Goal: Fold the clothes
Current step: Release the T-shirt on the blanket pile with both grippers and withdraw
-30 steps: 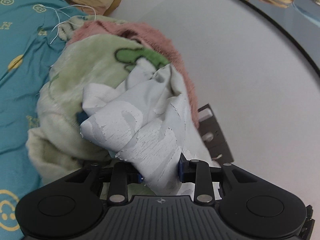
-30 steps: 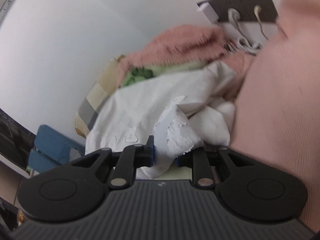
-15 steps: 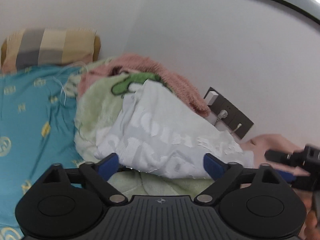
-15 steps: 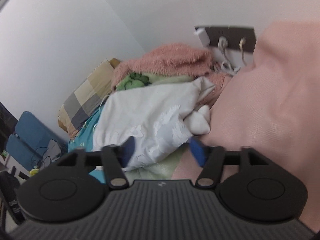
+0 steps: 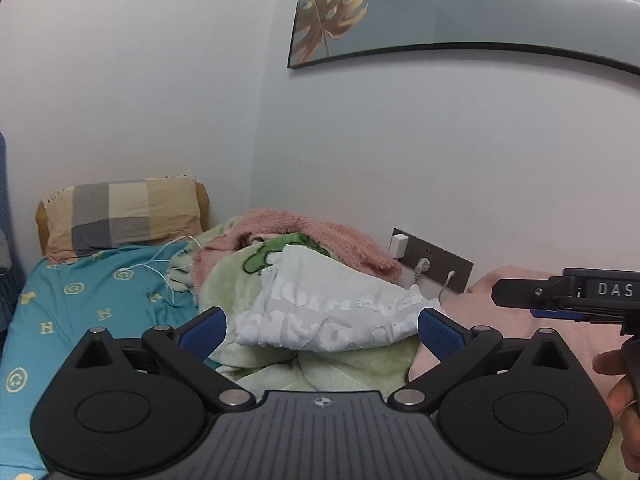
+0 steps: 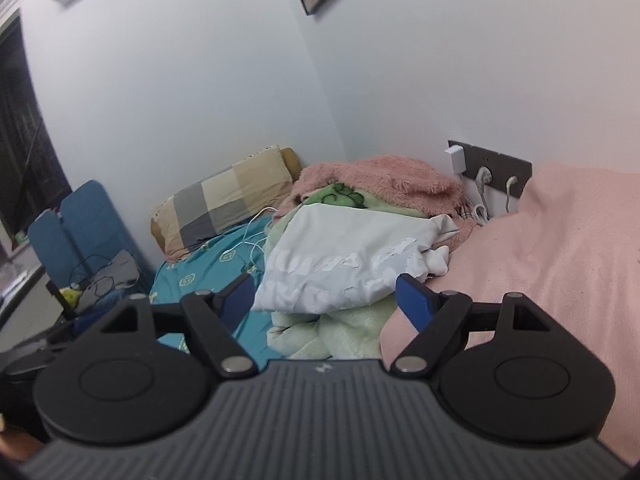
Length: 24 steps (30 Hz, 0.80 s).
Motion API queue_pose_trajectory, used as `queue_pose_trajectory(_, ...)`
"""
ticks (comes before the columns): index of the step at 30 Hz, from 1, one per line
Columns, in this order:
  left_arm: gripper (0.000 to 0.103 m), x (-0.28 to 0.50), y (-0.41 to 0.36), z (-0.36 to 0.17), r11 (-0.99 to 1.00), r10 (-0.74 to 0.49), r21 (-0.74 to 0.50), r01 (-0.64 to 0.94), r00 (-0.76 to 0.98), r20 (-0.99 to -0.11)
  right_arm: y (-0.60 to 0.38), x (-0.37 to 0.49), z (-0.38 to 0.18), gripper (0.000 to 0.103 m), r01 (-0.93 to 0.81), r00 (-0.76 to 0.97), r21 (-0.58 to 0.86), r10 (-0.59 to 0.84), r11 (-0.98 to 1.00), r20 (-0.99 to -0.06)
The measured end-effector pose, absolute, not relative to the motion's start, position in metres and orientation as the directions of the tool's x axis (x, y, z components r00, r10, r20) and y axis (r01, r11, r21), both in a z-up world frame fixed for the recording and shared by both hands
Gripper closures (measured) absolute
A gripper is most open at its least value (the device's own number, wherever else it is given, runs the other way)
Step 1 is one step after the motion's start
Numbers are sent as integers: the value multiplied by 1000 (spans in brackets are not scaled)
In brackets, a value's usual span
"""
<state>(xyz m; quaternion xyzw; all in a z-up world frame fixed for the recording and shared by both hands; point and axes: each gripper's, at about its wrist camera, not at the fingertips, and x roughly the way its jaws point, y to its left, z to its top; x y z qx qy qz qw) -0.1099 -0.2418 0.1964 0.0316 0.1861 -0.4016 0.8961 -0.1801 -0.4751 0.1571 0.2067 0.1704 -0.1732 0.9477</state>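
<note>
1. Both are off the cloth now! A second ago the left hand-held gripper [image 5: 322, 326] and the right hand-held gripper [image 6: 324, 294] were each clamped on the white printed T-shirt [image 5: 320, 312]; half a second ago the jaws had sprung wide, and now they stand wide apart with nothing between them.
2. Both have pulled back too. The T-shirt, close against the cameras before, now lies ahead of and beyond the blue fingertips [image 5: 438, 330], clear of them.
3. Where it rests: a compact white bundle, cracked lettering facing up, on top of the pale green fleece blanket [image 5: 344, 372], with the pink fuzzy blanket [image 5: 320, 228] behind it and the pink quilt [image 6: 552, 264] to the right of the right gripper.
4. Seen from the left, the right gripper sits off to the right, level with the bundle, and is likewise empty.
5. What it means: this looks like a set-down, the garment let go on the heap. It reads as roughly gathered, with a loose tail at its right end [image 6: 438, 262]; whether the fold is judged finished, I can't tell.
6. The teal bedsheet [image 5: 92, 304] to the left carries a white cable [image 5: 160, 264] and a checked pillow [image 5: 120, 212].
</note>
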Motion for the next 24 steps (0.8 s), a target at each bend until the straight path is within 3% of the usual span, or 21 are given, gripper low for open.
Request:
queue_pose_trajectory(13, 0, -163, -201, 189, 713, -673, -15, 701, 678, -295, -429, -205, 133, 23, 411, 888, 236, -327, 881, -324)
queue_pose_trajectory(24, 0, -152, -213, 170, 723, -648, 11, 690, 685, -333, -429, -205, 126, 23, 448, 872, 178, -384, 876, -304)
